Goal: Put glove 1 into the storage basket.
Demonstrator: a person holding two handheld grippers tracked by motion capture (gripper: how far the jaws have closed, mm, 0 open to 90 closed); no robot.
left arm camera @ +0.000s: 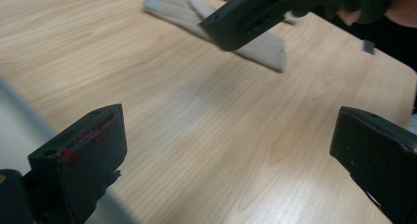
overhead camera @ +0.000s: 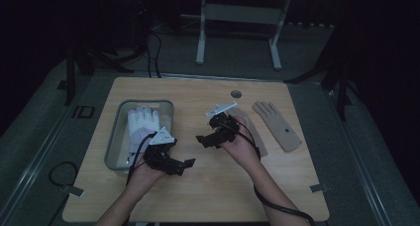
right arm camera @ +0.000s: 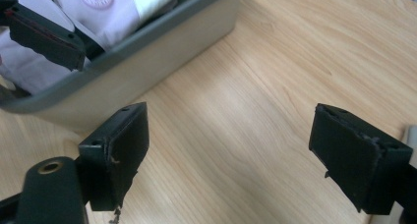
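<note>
High view, left to right: grey bin (overhead camera: 120, 137) with a white glove (overhead camera: 142, 127) already inside, sitting just left of and behind the left gripper (overhead camera: 184, 165), whose jaws are wide apart with nothing between them. Right gripper (overhead camera: 204, 140) next, jaws also spread and empty, over bare table (overhead camera: 213, 186). Two tan gloves lie out on the wood: one (overhead camera: 250, 129) partly under the right hand, another (overhead camera: 277, 125) further right of it. Looks like one glove is binned and two are left, neither picked up yet.

A round hole (overhead camera: 236, 94) is seen in the wooden table (overhead camera: 198, 196), near its far edge.
</note>
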